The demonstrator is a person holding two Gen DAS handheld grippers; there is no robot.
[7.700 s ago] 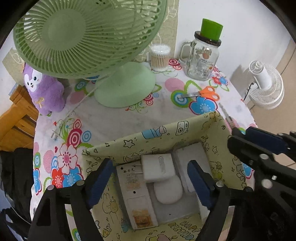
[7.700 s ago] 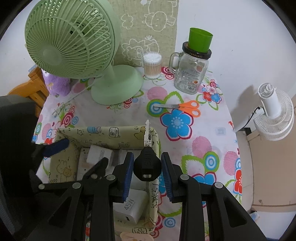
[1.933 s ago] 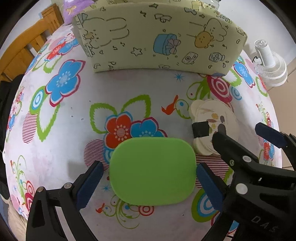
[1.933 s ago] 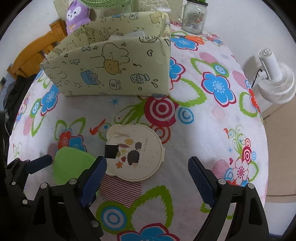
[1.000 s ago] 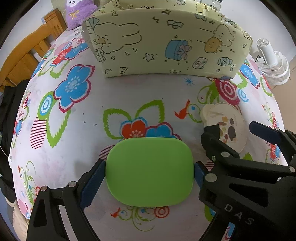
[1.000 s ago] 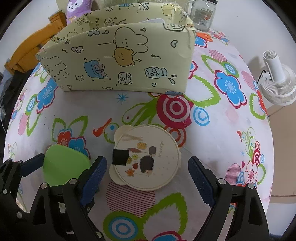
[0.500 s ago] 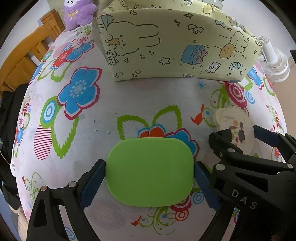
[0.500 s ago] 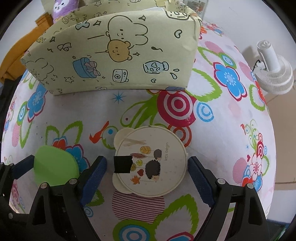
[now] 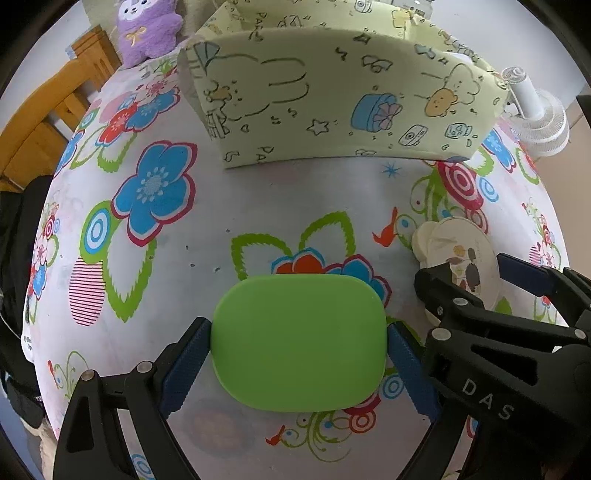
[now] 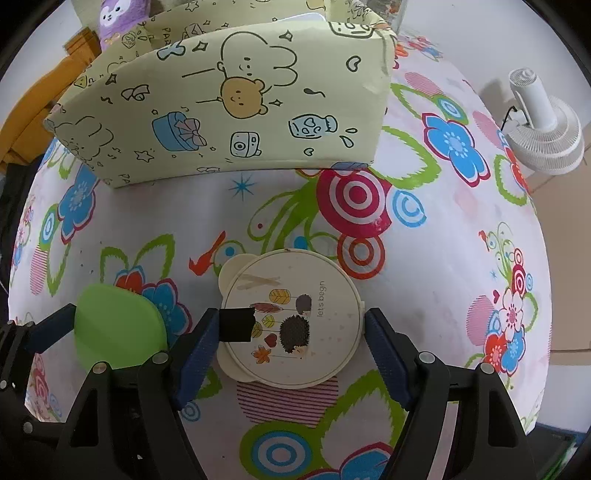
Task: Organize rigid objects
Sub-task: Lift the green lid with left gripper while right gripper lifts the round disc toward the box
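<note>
Left gripper clenched on green lid, blue pads pressed against both short edges, lid held flat just above floral desk. Right gripper straddling round cream tin, jaws touching or all but touching its sides, left pad against black tab; firm grasp cannot be told, tin resting on desk just right of lid. Yellow cartoon-print box standing beyond both items; purple plush and white fan at far edges.
</note>
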